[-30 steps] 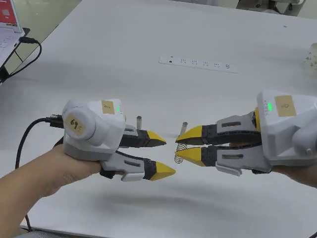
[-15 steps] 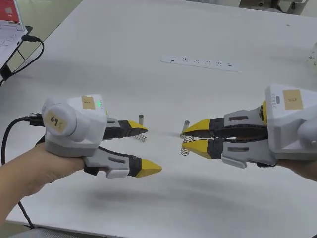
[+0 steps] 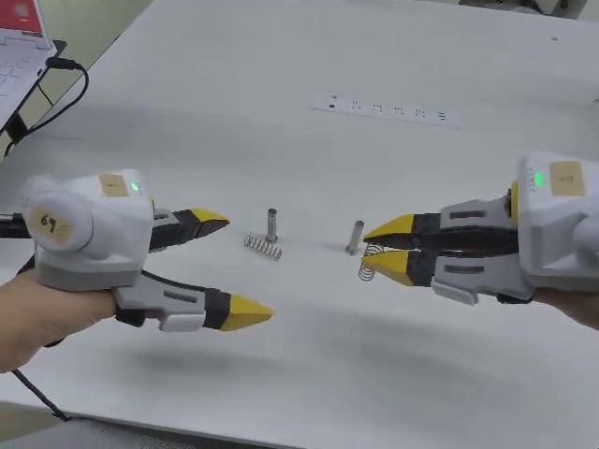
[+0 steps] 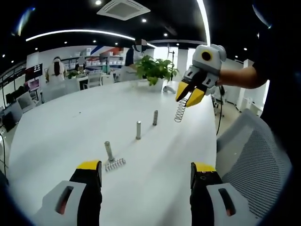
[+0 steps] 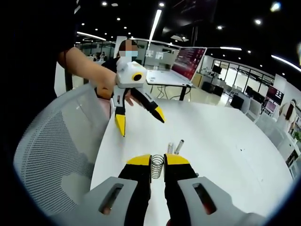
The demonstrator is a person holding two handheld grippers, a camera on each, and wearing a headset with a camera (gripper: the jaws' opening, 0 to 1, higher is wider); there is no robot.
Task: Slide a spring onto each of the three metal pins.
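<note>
Two bare metal pins stand upright mid-table. A loose spring lies beside the left pin. My left gripper hovers open to the left of them, holding nothing. My right gripper is shut on a second spring, just right of the other pin. In the left gripper view the pins line up with a third pin that looks ribbed, with a spring on it. The right gripper view has the held spring upright between my jaws, near a pin.
A white power strip lies at the far side of the white table. A laptop and a black cable sit at the far left. A mesh chair stands by the table edge.
My left gripper has drawn back to the left, still open, uncovering the left pin and the loose spring. The right gripper has shifted slightly right with its spring.
</note>
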